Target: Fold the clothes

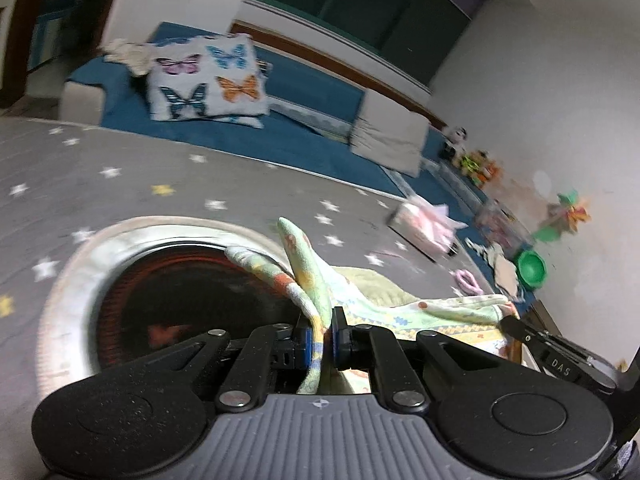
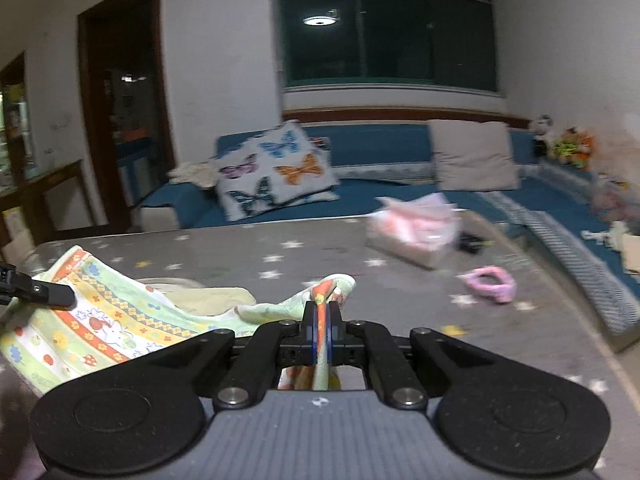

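A light green patterned garment (image 1: 320,280) with orange and yellow prints hangs stretched between my two grippers above a grey star-print table (image 1: 160,184). My left gripper (image 1: 322,340) is shut on one corner of it. My right gripper (image 2: 322,332) is shut on another corner; the cloth (image 2: 112,320) sags to the left, toward the left gripper's finger (image 2: 48,294). The right gripper's finger shows in the left wrist view (image 1: 516,326) at the cloth's far end.
A round metal-rimmed opening (image 1: 168,288) lies in the table below the left gripper. A tissue pack (image 2: 412,228) and a pink ring (image 2: 490,282) lie on the table to the right. A blue sofa (image 2: 360,196) with a butterfly cushion (image 2: 272,168) stands behind.
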`<control>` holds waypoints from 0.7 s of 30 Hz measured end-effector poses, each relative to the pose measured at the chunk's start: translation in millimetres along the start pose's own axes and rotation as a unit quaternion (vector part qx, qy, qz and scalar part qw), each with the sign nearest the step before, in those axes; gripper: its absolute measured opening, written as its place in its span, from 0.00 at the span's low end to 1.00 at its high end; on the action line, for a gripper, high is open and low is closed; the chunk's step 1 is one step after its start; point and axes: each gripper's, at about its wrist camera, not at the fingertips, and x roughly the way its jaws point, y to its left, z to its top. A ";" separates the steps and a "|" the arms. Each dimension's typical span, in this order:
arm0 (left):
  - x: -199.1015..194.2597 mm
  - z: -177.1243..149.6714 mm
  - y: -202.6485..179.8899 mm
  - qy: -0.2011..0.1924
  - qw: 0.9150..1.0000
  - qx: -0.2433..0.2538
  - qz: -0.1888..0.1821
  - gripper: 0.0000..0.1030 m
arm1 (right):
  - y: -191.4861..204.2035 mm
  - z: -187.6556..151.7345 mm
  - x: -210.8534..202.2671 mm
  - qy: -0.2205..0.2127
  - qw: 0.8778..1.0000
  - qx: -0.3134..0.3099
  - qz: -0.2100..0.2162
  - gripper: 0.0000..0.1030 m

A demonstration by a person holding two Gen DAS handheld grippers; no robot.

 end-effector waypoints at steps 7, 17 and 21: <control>52.1 1.7 -52.6 0.024 0.998 0.047 -0.013 0.09 | -52.9 -2.8 4.0 0.002 0.998 0.010 -0.060 0.03; 100.9 -18.6 -51.6 0.072 0.992 0.087 0.053 0.29 | -95.9 -37.1 42.9 0.065 0.992 0.049 -0.100 0.08; 97.3 -13.9 -55.7 0.058 0.991 0.100 0.062 0.32 | -86.7 -34.7 43.6 0.070 0.995 0.052 -0.058 0.08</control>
